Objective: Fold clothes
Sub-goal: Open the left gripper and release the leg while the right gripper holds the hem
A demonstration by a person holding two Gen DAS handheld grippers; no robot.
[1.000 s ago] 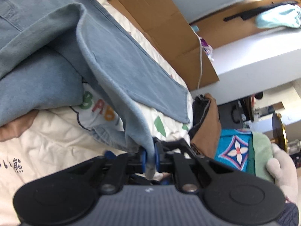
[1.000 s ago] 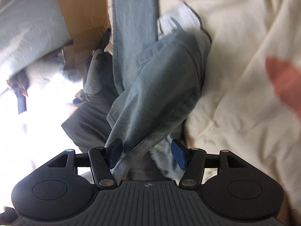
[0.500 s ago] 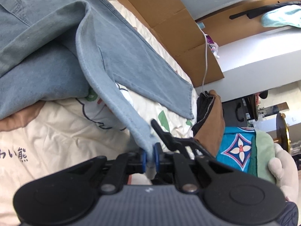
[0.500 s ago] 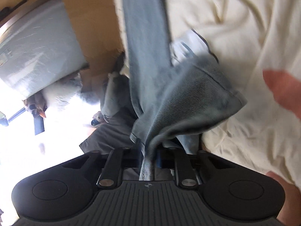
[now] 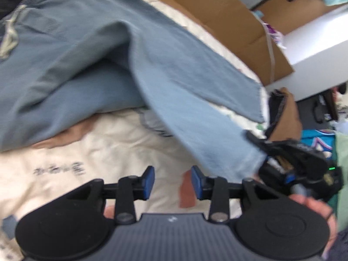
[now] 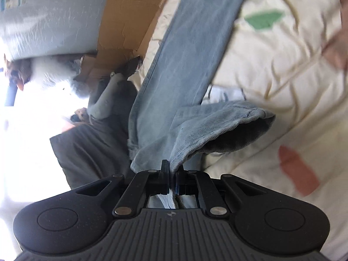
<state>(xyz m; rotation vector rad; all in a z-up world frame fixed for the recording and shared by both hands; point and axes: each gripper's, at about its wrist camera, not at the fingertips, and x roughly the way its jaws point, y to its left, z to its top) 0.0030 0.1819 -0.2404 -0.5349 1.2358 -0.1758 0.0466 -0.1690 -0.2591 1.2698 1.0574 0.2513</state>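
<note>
Left wrist view: the left gripper [image 5: 173,181] is wide open and holds nothing; a moment ago it pinched the hem. The blue jeans [image 5: 91,50] lie on a cream blanket [image 5: 113,150], with a cardboard box [image 5: 228,19] behind.

Right wrist view: the right gripper [image 6: 171,183] is closed tight on the jeans' hem [image 6: 217,130], which it only reached for a second ago. A dark cloth [image 6: 91,143] lies beside the leg.
</note>
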